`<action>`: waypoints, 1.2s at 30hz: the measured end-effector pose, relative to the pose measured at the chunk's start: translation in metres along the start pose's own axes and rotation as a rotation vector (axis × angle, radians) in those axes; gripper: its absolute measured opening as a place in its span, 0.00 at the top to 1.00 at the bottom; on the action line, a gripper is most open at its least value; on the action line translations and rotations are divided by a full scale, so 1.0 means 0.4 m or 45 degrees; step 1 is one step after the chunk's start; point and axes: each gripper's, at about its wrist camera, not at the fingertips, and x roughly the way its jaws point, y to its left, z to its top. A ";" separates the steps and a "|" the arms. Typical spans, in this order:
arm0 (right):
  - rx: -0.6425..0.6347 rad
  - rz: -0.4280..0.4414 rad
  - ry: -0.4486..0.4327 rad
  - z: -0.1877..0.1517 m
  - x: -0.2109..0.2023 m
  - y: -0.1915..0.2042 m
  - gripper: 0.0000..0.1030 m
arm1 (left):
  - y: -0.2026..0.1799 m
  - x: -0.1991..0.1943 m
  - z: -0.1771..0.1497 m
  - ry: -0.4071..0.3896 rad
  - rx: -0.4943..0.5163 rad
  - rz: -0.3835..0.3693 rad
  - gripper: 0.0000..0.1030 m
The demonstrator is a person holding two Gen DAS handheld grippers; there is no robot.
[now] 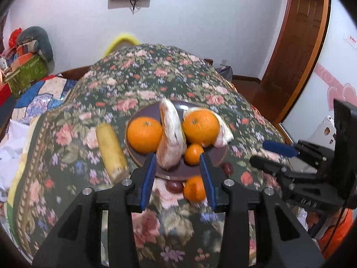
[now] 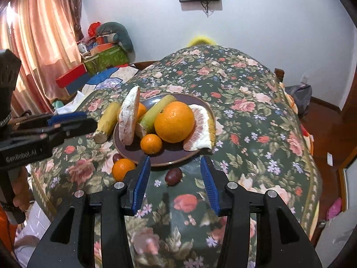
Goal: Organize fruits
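Observation:
A dark purple plate (image 2: pixel 169 157) (image 1: pixel 221 150) on the floral cloth holds a big orange (image 2: pixel 174 121) (image 1: pixel 202 127), a second orange (image 1: pixel 144 134), a small mandarin (image 2: pixel 151 143) (image 1: pixel 193 154), two pomelo wedges (image 2: pixel 199 131) (image 2: pixel 129 118) and a green cane piece (image 2: pixel 156 109). Off the plate lie a yellow cane piece (image 1: pixel 111 148) (image 2: pixel 107 120), a small mandarin (image 1: pixel 194 188) (image 2: pixel 122 168) and dark grapes (image 2: pixel 173 176) (image 1: pixel 174 185). My left gripper (image 1: pixel 178 174) is open over the plate's near edge. My right gripper (image 2: pixel 175 179) is open around a grape, above it.
The floral cloth (image 2: pixel 256 116) covers a domed table that falls away on all sides. Boxes and cushions (image 2: pixel 104 51) are stacked at the back left by a pink curtain (image 2: pixel 40 44). A wooden door (image 1: pixel 299 44) stands at the right.

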 end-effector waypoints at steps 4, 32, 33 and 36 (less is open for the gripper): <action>-0.015 -0.018 0.021 -0.022 -0.003 -0.007 0.58 | -0.014 0.020 -0.035 0.055 -0.004 -0.008 0.62; 0.018 0.067 0.146 -0.059 0.117 -0.008 0.59 | -0.043 0.139 -0.091 0.174 0.001 -0.082 0.66; 0.014 0.067 0.145 -0.058 0.121 -0.006 0.61 | -0.041 0.138 -0.090 0.173 -0.002 -0.085 0.66; -0.003 0.068 0.157 -0.056 0.134 0.004 0.71 | -0.035 0.132 -0.090 0.169 -0.012 -0.096 0.66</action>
